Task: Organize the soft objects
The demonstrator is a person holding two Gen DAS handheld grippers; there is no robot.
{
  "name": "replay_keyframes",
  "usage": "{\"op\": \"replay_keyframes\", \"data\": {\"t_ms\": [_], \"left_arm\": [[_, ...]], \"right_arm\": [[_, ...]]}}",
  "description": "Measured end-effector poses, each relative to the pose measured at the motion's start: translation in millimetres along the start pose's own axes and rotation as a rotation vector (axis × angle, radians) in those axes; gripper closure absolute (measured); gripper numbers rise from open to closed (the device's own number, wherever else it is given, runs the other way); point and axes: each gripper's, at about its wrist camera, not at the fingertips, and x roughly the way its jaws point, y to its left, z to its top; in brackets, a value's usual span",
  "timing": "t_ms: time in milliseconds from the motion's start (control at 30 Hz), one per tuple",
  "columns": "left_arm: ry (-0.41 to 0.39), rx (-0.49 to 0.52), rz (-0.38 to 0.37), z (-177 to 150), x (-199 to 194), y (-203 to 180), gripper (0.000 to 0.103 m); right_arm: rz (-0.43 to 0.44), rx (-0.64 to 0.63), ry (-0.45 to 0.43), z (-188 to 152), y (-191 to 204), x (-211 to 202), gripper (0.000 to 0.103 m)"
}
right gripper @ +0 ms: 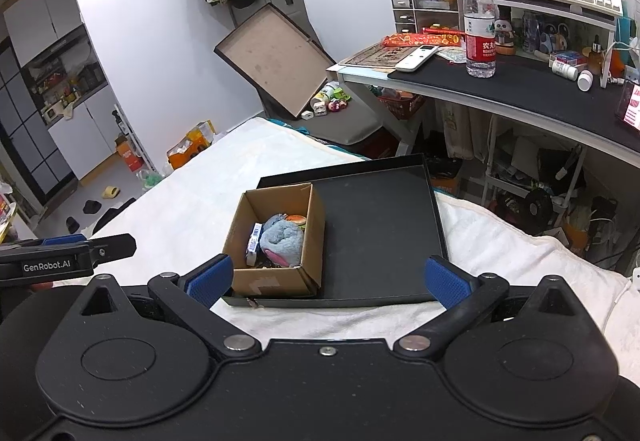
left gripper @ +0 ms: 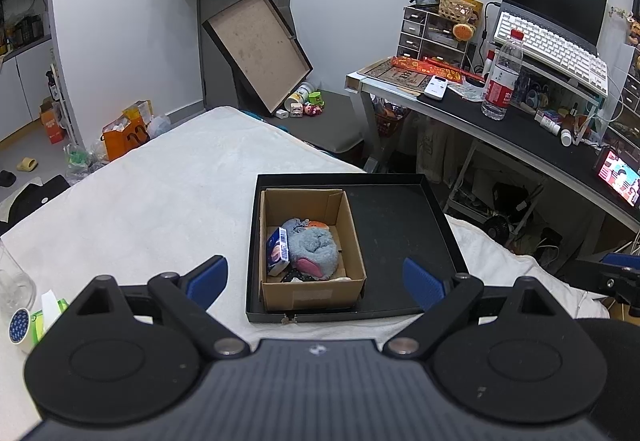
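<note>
Cardboard box point(left gripper: 310, 295) hugs black tray's point(left gripper: 400, 209) left wall; right half bare.

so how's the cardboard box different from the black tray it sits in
The cardboard box is brown, tall-walled and small; the black tray is dark, shallow and much wider. The box holds a grey plush toy and a blue-and-white carton, while the tray's right part lies bare. The box fills only the tray's left side. Both are open-topped and rest on the white bed cover.

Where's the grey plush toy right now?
In both views the grey plush toy lies inside the cardboard box, beside a small blue carton, at the left end of the black tray.
</note>
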Motion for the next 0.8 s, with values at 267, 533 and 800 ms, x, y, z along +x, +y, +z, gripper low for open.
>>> {"op": "replay_keyframes", "data": {"t_ms": [267, 533, 800], "left_arm": [[0.001, 0.002, 0.002, 0.1, 0.0, 0.3, 0.009], [0.005, 0.004, 0.004, -0.3, 0.2, 2.0, 0.009], [0.012, 0.004, -0.002, -1.5, 0.6, 3.5, 0.009]], "right_arm": [[-0.002, -0.003, 0.001, 0.4, -0.5, -0.5, 0.000], [-0.001, -0.008, 0.004, 0.6, 0.1, 0.2, 0.000], [0.000, -0.008, 0.009, 1.6, 0.6, 1.1, 0.000]]}}
